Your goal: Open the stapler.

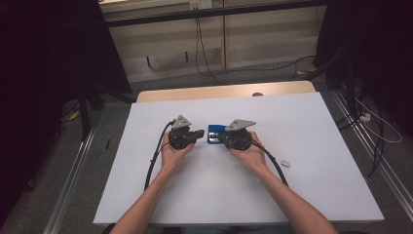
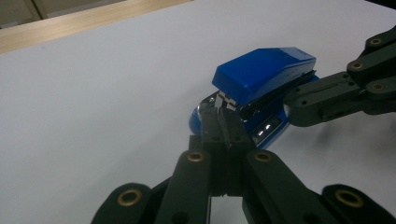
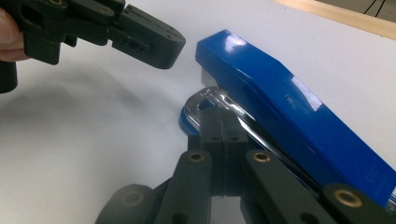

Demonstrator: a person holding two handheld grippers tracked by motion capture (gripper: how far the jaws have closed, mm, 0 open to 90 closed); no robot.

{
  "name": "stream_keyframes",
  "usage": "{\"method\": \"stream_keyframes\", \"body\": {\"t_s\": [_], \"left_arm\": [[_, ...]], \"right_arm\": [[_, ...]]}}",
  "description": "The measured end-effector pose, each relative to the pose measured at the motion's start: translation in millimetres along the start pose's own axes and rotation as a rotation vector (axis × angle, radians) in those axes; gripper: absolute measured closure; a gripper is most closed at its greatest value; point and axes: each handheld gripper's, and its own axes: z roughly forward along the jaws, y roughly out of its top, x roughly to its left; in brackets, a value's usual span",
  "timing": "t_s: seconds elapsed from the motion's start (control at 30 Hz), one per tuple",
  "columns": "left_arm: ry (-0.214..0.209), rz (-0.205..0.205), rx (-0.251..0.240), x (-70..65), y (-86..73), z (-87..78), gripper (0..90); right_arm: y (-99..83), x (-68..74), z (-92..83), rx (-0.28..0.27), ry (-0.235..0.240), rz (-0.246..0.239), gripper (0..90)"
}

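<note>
A blue stapler [image 1: 215, 128] lies on the white table [image 1: 302, 122] between my two grippers. In the left gripper view its lid [image 2: 264, 72] stands raised above the metal base. My left gripper [image 2: 223, 112] is shut, jaws pressed flat together with nothing between them, tips right at the stapler's front end. In the high view it [image 1: 200, 132] points right at the stapler. My right gripper [image 3: 219, 116] is also shut and empty, its tips at the shiny front of the stapler [image 3: 280, 98]. It [image 1: 220, 138] comes in from the right, against the stapler's side.
A small grey piece [image 1: 285, 164] lies on the table at the right, beside the right gripper's cable [image 1: 272, 163]. A wooden strip [image 1: 224, 91] runs along the table's far edge. Black stands and floor cables sit beyond the table.
</note>
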Motion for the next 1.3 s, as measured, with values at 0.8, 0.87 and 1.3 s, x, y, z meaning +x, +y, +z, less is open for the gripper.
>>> {"method": "stream_keyframes", "body": {"t_s": [0.8,0.87,1.3], "left_arm": [[-0.001,-0.021,0.022,-1.3,0.0,19.5,90.0],[-0.004,-0.028,0.02,-0.4,-0.4,19.5,90.0],[0.005,0.008,0.009,-2.1,2.8,18.3,90.0]], "right_arm": [[-1.3,-2.7,5.5,0.057,-0.052,0.013,90.0],[-1.4,-2.6,5.5,0.057,-0.053,0.011,90.0],[-1.5,-1.3,5.5,0.058,-0.057,0.005,90.0]]}}
